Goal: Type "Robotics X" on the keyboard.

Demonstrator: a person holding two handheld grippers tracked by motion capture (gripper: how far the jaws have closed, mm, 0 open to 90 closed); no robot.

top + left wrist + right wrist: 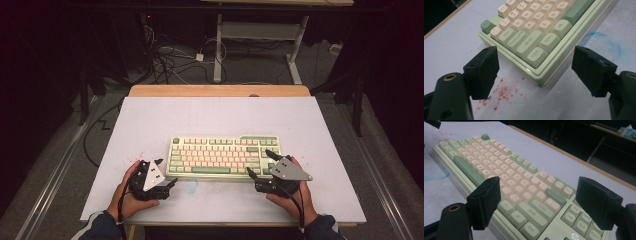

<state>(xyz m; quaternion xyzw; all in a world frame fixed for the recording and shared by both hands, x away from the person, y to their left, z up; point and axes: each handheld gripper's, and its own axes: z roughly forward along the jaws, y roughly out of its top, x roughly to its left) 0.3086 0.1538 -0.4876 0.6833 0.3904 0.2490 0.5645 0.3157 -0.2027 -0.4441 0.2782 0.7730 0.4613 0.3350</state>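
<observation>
A pale green keyboard [222, 156] with cream keys lies on the white table top [220, 117], a little nearer the person than its middle. My left gripper [166, 171] stands at the keyboard's near left corner with its jaws wide apart. In the left gripper view that corner of the keyboard [534, 42] sits between the jaws of my left gripper [537, 67], and neither pad touches it. My right gripper [260, 162] is at the near right corner, open. In the right gripper view the jaws of my right gripper [541, 197] straddle the right end of the keyboard [499, 167] without pressing on it.
Red flecks [501, 91] and a blue smudge [191, 186] mark the table beside the left gripper. A wooden strip [220, 90] edges the far side. Beyond it, cables [165, 60] and a desk frame [260, 45] stand on the dark floor.
</observation>
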